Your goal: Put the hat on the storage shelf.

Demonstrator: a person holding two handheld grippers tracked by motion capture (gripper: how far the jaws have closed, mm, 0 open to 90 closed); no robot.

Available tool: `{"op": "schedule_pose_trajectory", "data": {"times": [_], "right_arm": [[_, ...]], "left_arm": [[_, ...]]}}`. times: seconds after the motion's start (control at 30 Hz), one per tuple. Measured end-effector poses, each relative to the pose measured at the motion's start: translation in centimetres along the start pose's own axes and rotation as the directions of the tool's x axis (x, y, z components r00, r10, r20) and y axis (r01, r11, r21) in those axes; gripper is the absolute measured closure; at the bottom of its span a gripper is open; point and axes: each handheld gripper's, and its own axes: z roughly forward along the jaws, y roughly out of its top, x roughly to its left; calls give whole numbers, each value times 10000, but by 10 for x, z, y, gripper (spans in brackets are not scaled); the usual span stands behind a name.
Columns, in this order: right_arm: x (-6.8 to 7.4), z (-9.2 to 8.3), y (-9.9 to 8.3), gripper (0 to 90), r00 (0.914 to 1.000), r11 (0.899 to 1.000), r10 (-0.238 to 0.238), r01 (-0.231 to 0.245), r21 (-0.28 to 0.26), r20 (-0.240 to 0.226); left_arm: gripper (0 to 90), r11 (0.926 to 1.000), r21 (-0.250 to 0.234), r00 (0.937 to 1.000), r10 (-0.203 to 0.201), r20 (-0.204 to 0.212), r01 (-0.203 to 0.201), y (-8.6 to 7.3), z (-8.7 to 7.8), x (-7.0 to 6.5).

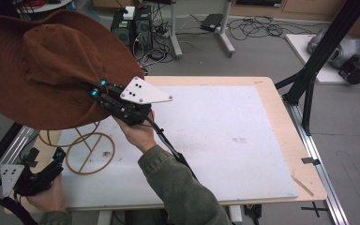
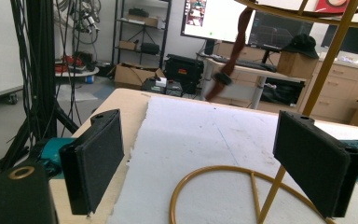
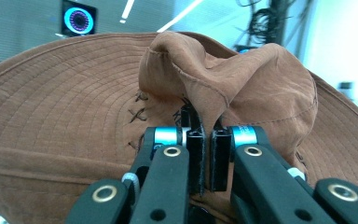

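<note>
High view: a brown brimmed hat (image 1: 42,65) is held aloft over the table's (image 1: 281,126) far-left corner by the right gripper (image 1: 98,89), pinched at the crown. A gold wire stand (image 1: 90,152) is placed by the left edge, the left gripper (image 1: 44,154) near it.

Left gripper view: jaws are spread, the stand's ring base (image 2: 223,186) seen between them.

Right gripper view: jaws are pressed on a fold of the crown (image 3: 205,88).

1 brown hat (image 1: 37,70), 1 gold wire stand (image 1: 90,153), 1 white board (image 1: 225,140), 2 tools: left (image 1: 47,155), right (image 1: 98,89).
</note>
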Motion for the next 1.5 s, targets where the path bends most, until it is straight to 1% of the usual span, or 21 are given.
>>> {"op": "schedule_pose_trajectory", "data": {"times": [0.03, 0.07, 0.13, 0.23, 0.33, 0.43, 0.6, 0.67, 0.73, 0.83, 0.87, 0.9, 1.07, 1.13, 1.2, 1.27, 1.3, 1.33, 1.37, 1.47, 1.5], "right_arm": [[1, 3, -2, 889, 9998, 10000, 78, -77, 39, -171], [1, 3, -2, 889, 9998, 10000, 78, -77, 39, -171], [3, 7, -5, 888, 9992, 9997, 116, -109, 200, -380], [4, 11, -10, 888, 9988, 9988, 117, -94, 485, -477], [5, 13, -13, 887, 9987, 9979, 132, -100, 642, -499], [8, 18, -21, 887, 9976, 9952, 193, -128, 974, -661], [15, 25, -34, 886, 9968, 9899, 211, -101, 1412, -771], [16, 26, -36, 885, 9966, 9888, 243, -124, 1486, -785], [18, 28, -42, 883, 9958, 9860, 402, -261, 1648, -828], [18, 27, -44, 883, 9955, 9855, 488, -347, 1661, -813], [17, 25, -46, 882, 9940, 9854, 671, -525, 1620, -859], [16, 24, -47, 881, 9935, 9850, 753, -607, 1618, -857], [17, 19, -52, 880, 9922, 9848, 892, -747, 1571, -872], [18, 17, -52, 880, 9930, 9859, 749, -599, 1563, -918], [20, 16, -51, 877, 9930, 9868, 507, -333, 1584, -1071], [22, 16, -51, 873, 9924, 9866, 434, -244, 1611, -1155], [24, 16, -51, 838, 9926, 9861, 270, -70, 1659, -1188], [24, 16, -51, 838, 9926, 9861, 270, -70, 1659, -1188], [24, 16, -51, 806, 9922, 9857, 369, -165, 1675, -1190], [24, 16, -51, 787, 9918, 9860, 422, -219, 1654, -1207], [24, 15, -51, 761, 9919, 9862, 507, -313, 1629, -1163]], "left_arm": [[164, 10000, -16, 10000, -11, -1, 11, 0, 0, 0], [164, 10000, -34, 10000, -27, -12, 27, 0, 0, 0], [164, 10000, -2, 10000, 30, -5, -30, 0, 0, 0], [164, 10000, -9, 10000, 19, 3, -19, 0, 0, 0], [163, 10000, -18, 10000, 37, -2, -37, 0, 0, 0], [164, 10000, -9, 10000, 12, -10, -12, 0, 0, 0], [164, 10000, 0, 10000, 32, -3, -32, 0, -1, 0], [163, 10000, -21, 10000, 27, -1, -27, 0, 0, 0], [163, 10000, -26, 10000, 31, -8, -31, 0, -1, 0], [163, 10000, -11, 10000, 18, -5, -18, 0, 0, 0], [164, 10000, -6, 10000, 16, -5, -16, 0, 0, 0], [164, 10000, -8, 10000, 23, 0, -23, 0, 0, 0], [164, 10000, 5, 10000, 62, 32, -62, 0, 0, -1], [164, 10000, 24, 10000, 78, 52, -79, 0, 0, -1], [164, 10000, 29, 9999, 89, 54, -89, 0, 0, -1], [163, 10000, 16, 9999, 92, 53, -92, -1, 0, -1], [164, 9999, 14, 9999, 101, 56, -101, -1, 0, -2], [163, 9999, 14, 9999, 101, 56, -101, -1, 0, -2], [163, 9999, 29, 9999, 111, 61, -112, 0, 0, -2], [164, 9999, 21, 9999, 116, 58, -116, 0, 0, -2], [163, 9999, 31, 9999, 124, 54, -124, 0, 0, -2]]}}
